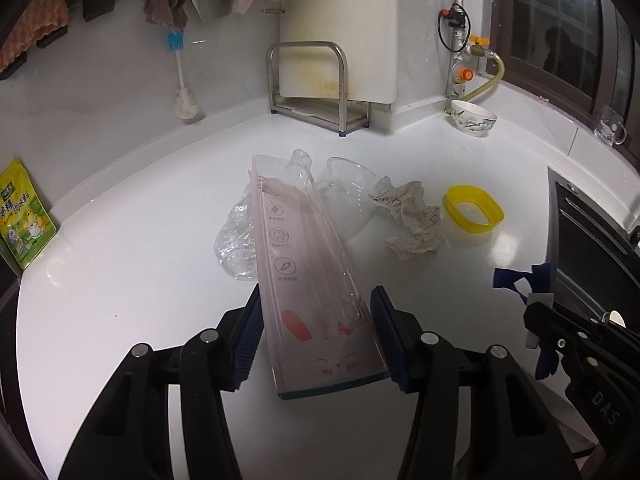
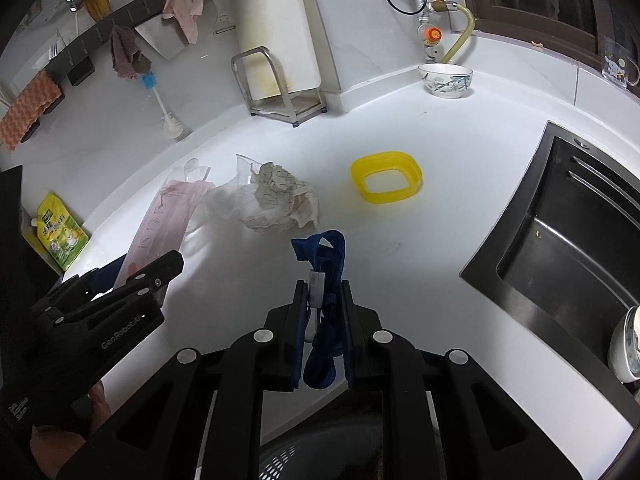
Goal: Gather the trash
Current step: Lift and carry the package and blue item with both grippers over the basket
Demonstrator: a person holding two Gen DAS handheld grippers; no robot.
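Patterned bowl [image 2: 445, 80] at countertop [image 2: 400, 240] back corner; metal rack [image 1: 316, 88] along back edge; black sink [image 2: 568, 232] right edge.

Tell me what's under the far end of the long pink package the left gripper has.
The pink package lies over crinkled clear plastic and leans against clear cups. The crumpled paper sits beside them, not under. Whatever lies directly beneath the package is covered.

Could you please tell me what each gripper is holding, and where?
Left gripper: long pink-printed clear plastic package, near its closer end. Right gripper: dark blue fabric strap, mid-length.
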